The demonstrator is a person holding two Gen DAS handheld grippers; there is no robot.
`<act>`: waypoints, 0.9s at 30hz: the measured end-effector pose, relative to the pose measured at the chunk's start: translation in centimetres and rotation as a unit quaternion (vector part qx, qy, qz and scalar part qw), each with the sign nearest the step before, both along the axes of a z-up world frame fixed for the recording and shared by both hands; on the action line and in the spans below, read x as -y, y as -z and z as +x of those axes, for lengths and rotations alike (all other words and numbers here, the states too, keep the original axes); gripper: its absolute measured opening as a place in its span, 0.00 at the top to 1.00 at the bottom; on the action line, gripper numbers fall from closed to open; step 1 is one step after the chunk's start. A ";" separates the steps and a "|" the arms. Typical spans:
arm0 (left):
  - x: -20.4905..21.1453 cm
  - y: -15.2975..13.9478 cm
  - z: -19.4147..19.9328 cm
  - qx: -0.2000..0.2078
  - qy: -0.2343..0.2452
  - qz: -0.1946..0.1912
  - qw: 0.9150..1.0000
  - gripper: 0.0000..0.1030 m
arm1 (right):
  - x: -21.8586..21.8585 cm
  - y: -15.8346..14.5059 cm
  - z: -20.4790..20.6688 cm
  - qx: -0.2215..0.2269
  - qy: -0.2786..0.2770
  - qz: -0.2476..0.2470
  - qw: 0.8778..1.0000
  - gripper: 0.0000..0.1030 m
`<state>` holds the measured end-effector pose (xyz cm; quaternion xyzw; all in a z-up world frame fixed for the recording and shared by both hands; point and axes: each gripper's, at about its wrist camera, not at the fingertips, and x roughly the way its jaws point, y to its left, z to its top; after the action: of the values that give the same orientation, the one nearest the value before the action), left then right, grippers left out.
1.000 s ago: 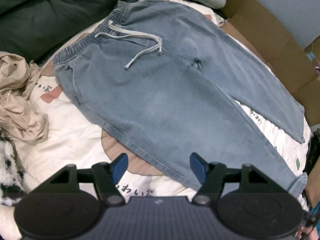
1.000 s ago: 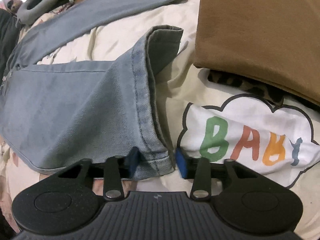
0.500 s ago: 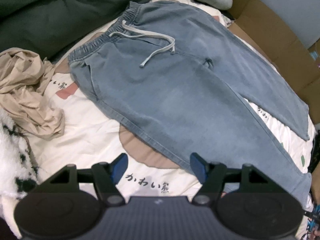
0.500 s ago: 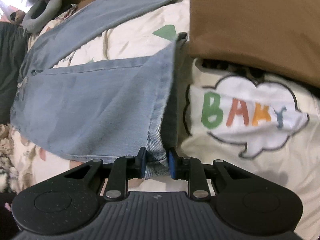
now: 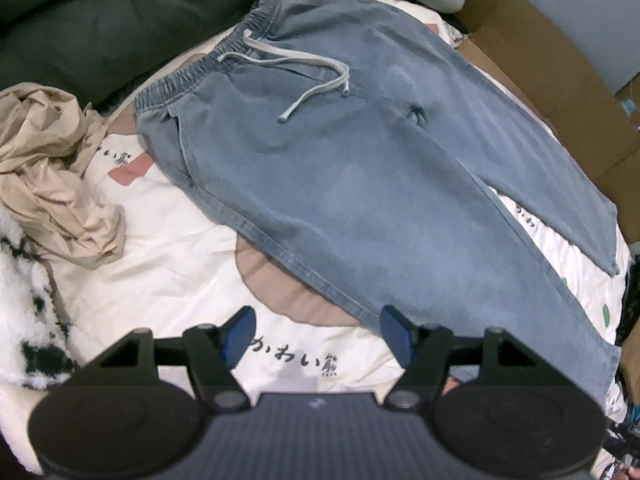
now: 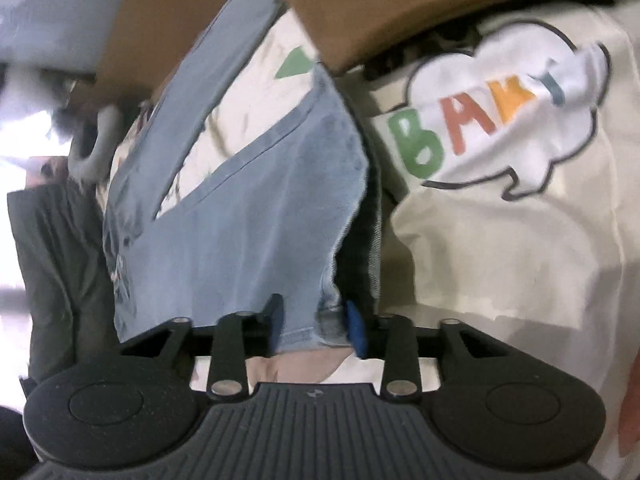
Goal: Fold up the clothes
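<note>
Left gripper (image 5: pixel 318 330) hovering with blue pads spread wide and nothing between them, above a cream bedspread (image 5: pixel 172 264) printed with dark Japanese script and pink-brown patches. Ahead and slightly right, pale-blue denim trousers (image 5: pixel 360 184) spread flat, elastic waistband (image 5: pixel 204 68) at the far left, both legs fanned toward the near right; long axis running on a diagonal from far left to near right, outer seam of the nearer leg passing just in front of the right-hand pad. Grey-white drawstring (image 5: pixel 304 64) looped loose over the front. Crumpled beige garment (image 5: pixel 52 168) off to the left, fleecy black-and-white throw (image 5: pixel 28 304) at the left edge, brown cardboard (image 5: pixel 560 80) beyond the far leg. From the right wrist, somewhat blurred: right gripper (image 6: pixel 316 320) clamped on the hem of the nearer leg, stitched cuff bunched between the blue pads and raised off the bed, soft washed denim draping away toward the waist. Other leg (image 6: pixel 208 80) lying flat beyond, a wedge of cream sheet showing between the two. Cloud-shaped patch (image 6: pixel 504 116) with coloured letters just right of the raised cuff, flat brown slab (image 6: pixel 400 12) above it. Judged from this, hem end in the right gripper's keeping, waistband end nearer the left; any fold hinging on carrying the held cuff along or across that diagonal.
</note>
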<state>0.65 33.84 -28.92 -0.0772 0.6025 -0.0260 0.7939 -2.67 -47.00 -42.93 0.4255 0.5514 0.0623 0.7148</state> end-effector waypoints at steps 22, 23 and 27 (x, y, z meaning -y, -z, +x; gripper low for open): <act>-0.4 1.3 -1.2 -0.019 -0.003 0.002 1.000 0.31 | 2.6 2.1 -3.9 -0.040 0.074 -0.006 0.996 0.51; -0.4 1.3 -1.3 -0.019 -0.002 0.002 1.000 0.31 | 2.5 2.4 -4.1 -0.042 0.077 -0.002 0.996 0.49; -0.2 1.5 -1.5 -0.023 0.003 0.006 1.000 0.31 | 2.1 3.8 -4.7 -0.049 0.096 0.021 0.994 0.48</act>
<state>-0.84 34.08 -30.39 -0.0714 0.6209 -0.0228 0.7803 -7.39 -49.06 -46.78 0.4939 0.5410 -0.0163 0.6805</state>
